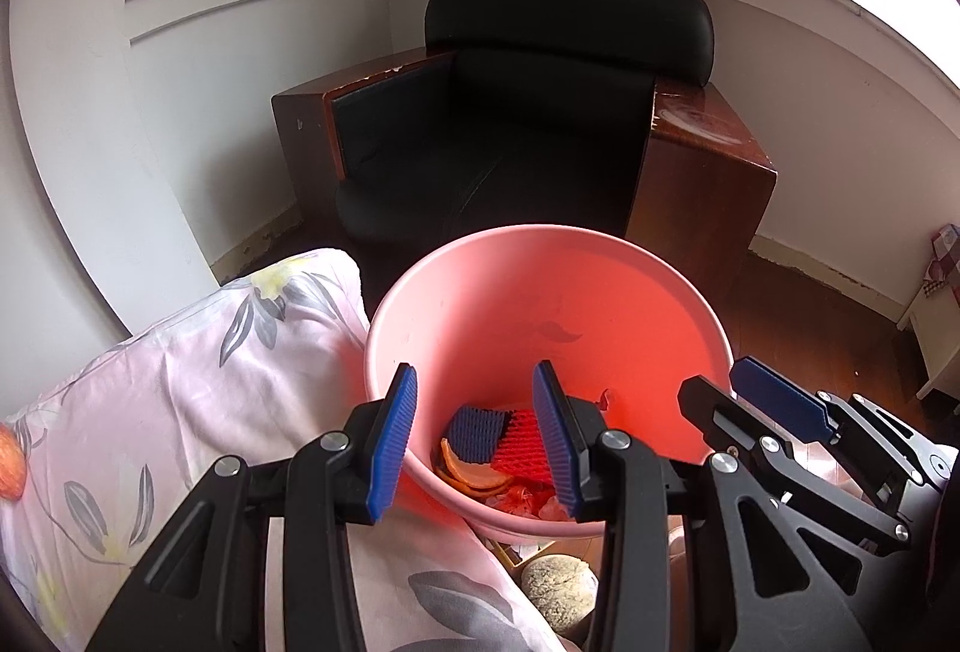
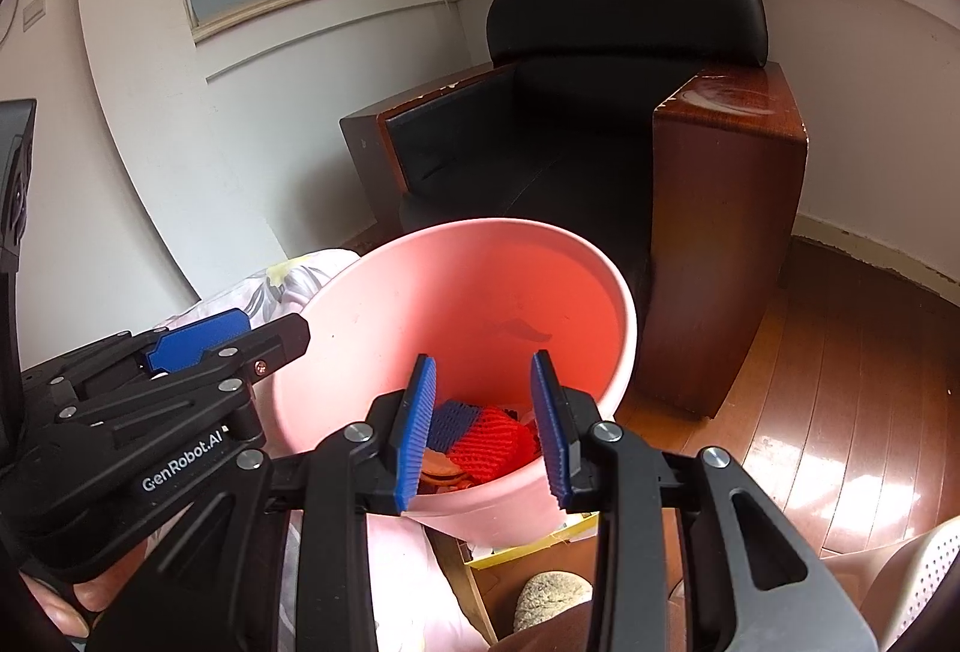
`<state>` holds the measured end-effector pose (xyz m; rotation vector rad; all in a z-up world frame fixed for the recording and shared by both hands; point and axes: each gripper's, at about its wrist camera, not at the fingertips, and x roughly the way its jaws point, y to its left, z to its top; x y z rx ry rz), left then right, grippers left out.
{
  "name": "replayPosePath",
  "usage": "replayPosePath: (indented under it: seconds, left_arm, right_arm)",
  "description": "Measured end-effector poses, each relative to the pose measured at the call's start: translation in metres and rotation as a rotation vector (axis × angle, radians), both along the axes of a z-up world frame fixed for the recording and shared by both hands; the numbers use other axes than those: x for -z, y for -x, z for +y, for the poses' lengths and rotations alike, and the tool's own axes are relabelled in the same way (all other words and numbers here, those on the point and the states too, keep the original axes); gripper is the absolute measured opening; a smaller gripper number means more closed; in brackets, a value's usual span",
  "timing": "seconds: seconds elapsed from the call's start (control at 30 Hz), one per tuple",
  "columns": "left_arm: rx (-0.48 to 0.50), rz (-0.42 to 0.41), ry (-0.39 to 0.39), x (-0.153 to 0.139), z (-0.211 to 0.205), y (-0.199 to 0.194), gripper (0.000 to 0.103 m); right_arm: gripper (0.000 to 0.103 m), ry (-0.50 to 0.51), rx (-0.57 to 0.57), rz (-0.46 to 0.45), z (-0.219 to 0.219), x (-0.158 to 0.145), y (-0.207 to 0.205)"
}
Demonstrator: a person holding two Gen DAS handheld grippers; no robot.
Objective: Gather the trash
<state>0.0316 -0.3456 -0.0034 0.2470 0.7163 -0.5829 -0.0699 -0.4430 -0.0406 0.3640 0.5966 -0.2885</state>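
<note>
A pink bucket (image 1: 540, 304) stands beside the bed. In its bottom lie a blue foam net (image 1: 477, 433), a red foam net (image 1: 519, 445) and orange peel (image 1: 471, 475). My left gripper (image 1: 475, 373) hangs over the near rim, open, with nothing between its blue pads. To its right is my right gripper (image 1: 714, 379), just off the rim. In the right wrist view the right gripper (image 2: 483, 361) is also open and empty above the bucket (image 2: 372, 328), with the red net (image 2: 489, 442) below. The left gripper (image 2: 273, 325) sits at the bucket's left rim.
Floral pink bedding (image 1: 180, 388) lies left of the bucket, with an orange object (image 1: 11, 463) at its far left edge. A black armchair (image 1: 516, 124) with wooden arms stands behind. A rough grey lump (image 1: 558, 586) and a yellow-edged box (image 2: 528, 544) sit below the bucket. Wooden floor (image 2: 840, 412) spreads right.
</note>
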Motion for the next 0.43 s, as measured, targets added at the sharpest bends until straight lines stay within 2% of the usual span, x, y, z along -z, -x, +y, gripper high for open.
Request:
replayPosePath:
  seconds: [0.43]
  left_arm:
    - [-0.012, -0.015, 0.006, -0.0068, 0.0032, 0.0062, 0.039]
  right_arm:
    - [0.034, 0.007, 0.0, 0.001, 0.0019, -0.0015, 0.0009]
